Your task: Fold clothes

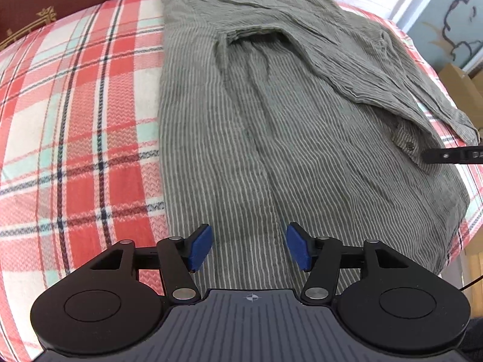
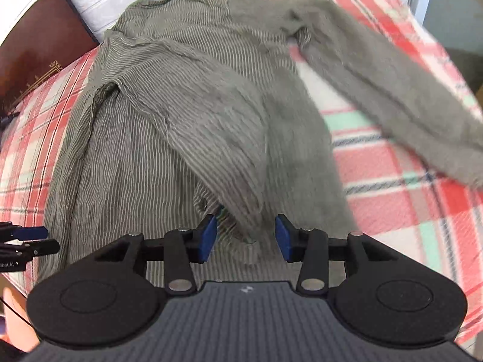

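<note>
- Shirt [image 1: 241,114]: grey striped, lies on checked blanket [image 1: 75,105]; one sleeve [image 1: 302,48] is folded across the body, the other sleeve [image 2: 392,96] is spread out.
- Left gripper [image 1: 249,249]: jaws spread over the hem, holding nothing.
- Right gripper [image 2: 246,238]: jaws spread, holding nothing.
- Handling: thin, limp, crinkled cloth; likely light. Pinch at cuff or hem.

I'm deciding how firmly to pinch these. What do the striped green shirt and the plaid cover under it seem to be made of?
The shirt looks like a thin, crinkled woven fabric, perhaps cotton or linen gauze: matte, with fine pale stripes and many small wrinkles. The plaid cover seems a thicker, softer woven cloth, maybe brushed cotton, showing a zigzag weave texture and no sheen. Neither fibre can be told for certain.
</note>
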Demonstrator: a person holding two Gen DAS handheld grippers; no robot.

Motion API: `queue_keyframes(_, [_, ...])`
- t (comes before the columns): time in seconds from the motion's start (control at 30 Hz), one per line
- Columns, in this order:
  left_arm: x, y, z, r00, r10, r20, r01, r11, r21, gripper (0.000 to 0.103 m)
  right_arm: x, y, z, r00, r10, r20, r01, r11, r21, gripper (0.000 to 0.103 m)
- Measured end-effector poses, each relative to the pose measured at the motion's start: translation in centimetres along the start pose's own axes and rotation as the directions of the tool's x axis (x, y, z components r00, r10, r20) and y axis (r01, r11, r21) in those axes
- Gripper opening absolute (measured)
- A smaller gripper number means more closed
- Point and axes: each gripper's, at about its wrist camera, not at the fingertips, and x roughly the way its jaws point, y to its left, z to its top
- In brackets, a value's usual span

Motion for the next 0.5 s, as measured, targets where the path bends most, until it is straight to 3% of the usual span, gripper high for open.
queue_keyframes(0.03, [0.0,0.0,0.0,1.0,-0.003,0.002,0.003,1.0,0.009,0.071,0.0,0.2,0.1,1.0,-0.017,-0.009,0.017,1.0,-0.019,0.007])
queue_keyframes(0.1, [-0.1,-0.1,0.1,1.0,-0.01,0.006,0.01,1.0,0.026,0.071,-1.3,1.1,0.3,0.993,-0.107,0.045,0.111,0.989,-0.098,0.008])
queue_keyframes(0.23, [-0.3,0.1,0.2,1.0,-0.026,0.012,0.025,0.999,0.041,0.073,-4.5,3.5,0.3,0.935,-0.273,0.225,0.335,0.887,-0.318,0.007])
queue_keyframes(0.27, [-0.3,0.2,0.1,1.0,-0.029,0.012,0.028,0.999,0.042,0.073,-4.6,3.9,0.1,0.93,-0.279,0.237,0.351,0.866,-0.356,0.007])
queue_keyframes(0.37, [-0.6,0.4,0.0,0.999,-0.034,0.016,0.033,0.998,0.05,0.073,-3.1,4.9,-1.0,0.944,-0.27,0.19,0.328,0.831,-0.45,0.008])
queue_keyframes(0.43, [-1.0,0.4,0.0,0.999,-0.038,0.022,0.037,0.997,0.066,0.073,-1.7,5.6,-1.9,0.956,-0.256,0.146,0.295,0.822,-0.488,0.008])
queue_keyframes(0.5, [-1.4,0.2,0.1,0.999,-0.041,0.03,0.039,0.995,0.087,0.073,-1.0,6.0,-2.6,0.965,-0.236,0.116,0.263,0.838,-0.478,0.008])
